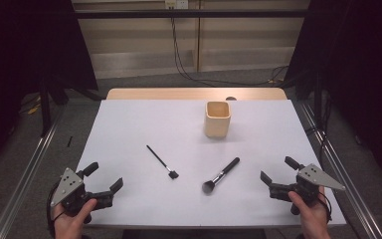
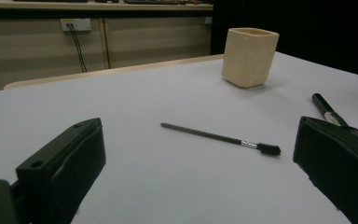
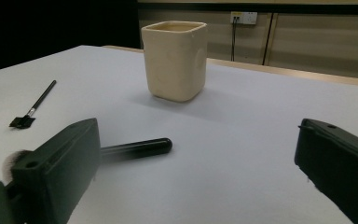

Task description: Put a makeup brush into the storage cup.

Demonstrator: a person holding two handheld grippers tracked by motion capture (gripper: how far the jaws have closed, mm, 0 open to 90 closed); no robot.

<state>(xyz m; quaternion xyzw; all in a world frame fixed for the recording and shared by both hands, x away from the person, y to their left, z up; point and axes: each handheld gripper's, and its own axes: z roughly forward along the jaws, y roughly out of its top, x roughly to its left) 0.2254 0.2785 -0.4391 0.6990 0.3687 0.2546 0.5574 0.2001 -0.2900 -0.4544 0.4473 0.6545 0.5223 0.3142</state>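
Note:
A cream square cup (image 1: 217, 119) (image 2: 249, 56) (image 3: 175, 60) stands upright toward the back of the white table (image 1: 129, 124). A thin black brush (image 1: 161, 162) (image 2: 221, 138) (image 3: 32, 111) lies left of centre. A thicker black makeup brush (image 1: 221, 175) (image 3: 135, 149) lies right of it, bristles toward me; in the left gripper view its handle (image 2: 326, 112) peeks past the right jaw. My left gripper (image 1: 103, 178) (image 2: 200, 182) rests open at the front left corner. Open too, my right gripper (image 1: 277, 172) (image 3: 200, 177) sits at the front right, with nothing between the jaws.
The table's wooden back edge (image 1: 194, 93) shows beyond the white sheet. Metal rails (image 1: 25, 169) run along both sides on the floor. Dark curtains (image 1: 25, 45) flank the area, and cables (image 1: 179, 55) hang down the back wall.

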